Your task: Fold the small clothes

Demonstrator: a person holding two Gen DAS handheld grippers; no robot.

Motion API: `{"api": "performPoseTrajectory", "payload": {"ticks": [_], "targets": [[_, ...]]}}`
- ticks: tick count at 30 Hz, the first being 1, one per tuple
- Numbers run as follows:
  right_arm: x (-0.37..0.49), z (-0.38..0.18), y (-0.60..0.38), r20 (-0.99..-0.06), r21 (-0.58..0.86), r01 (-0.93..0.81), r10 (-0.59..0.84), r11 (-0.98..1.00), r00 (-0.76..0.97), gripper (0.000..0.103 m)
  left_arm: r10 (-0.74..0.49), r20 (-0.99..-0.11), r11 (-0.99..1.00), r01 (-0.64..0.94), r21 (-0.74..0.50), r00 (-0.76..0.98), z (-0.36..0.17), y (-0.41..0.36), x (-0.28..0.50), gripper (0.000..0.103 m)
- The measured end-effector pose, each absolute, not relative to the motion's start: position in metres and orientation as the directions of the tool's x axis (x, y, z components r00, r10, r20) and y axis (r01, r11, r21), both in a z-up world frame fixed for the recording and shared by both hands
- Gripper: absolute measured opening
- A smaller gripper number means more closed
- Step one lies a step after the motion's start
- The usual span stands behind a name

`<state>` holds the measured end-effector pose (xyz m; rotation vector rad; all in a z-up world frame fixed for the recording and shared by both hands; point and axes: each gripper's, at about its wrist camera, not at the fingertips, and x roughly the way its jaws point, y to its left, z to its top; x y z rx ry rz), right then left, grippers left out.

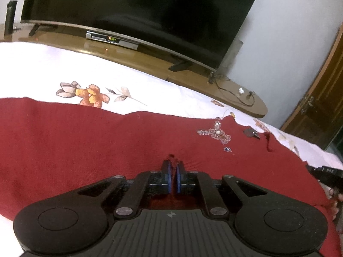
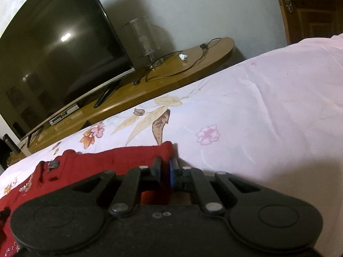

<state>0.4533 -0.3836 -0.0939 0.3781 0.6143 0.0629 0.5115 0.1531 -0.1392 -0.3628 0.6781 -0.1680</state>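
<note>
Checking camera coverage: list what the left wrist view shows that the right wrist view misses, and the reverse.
Left wrist only: the left claw pinching the red garment, its beaded flower, and a dark bottle.

Right wrist only: the right claw gripping the garment's corner, and a clear glass lamp.

Both: the TV, wooden stand, set-top box, floral bedsheet, door.
</note>
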Motion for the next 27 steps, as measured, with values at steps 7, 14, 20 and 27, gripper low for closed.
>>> {"api": "performPoseTrajectory", "payload": {"ticks": [7, 14, 20, 27], "targets": [[0.413, -0.066, -0.368, -0.481, 0.248, 0.095, 0.037, 0.964, 0.876, 0.029, -0.175, -0.518, 0.945, -0.004, -0.327, 0.837, -0.118, 0.16, 0.475, 0.071], [0.366, -0.067, -0.32, -0.506, 0.167, -0.053, 0.131, 0.985, 0.852, 0.026, -0.162, -0.611, 0.982, 0.065, -0.177, 0.775, -0.129, 0.127, 0.471, 0.071], [0.368, -0.071, -0.307, -0.576, 0.095, 0.006, 0.05, 0.995, 0.816, 0.029, -0.118, -0.611, 0.988, 0.032, -0.15, 0.783, -0.116, 0.131, 0.461, 0.071], [0.31, -0.061, -0.324, -0.533, 0.147, 0.076, 0.014, 0.986, 0.846, 0.033, 0.008, -0.53, 0.906, -0.23, -0.355, 0.848, -0.108, 0.252, 0.389, 0.071]]}}
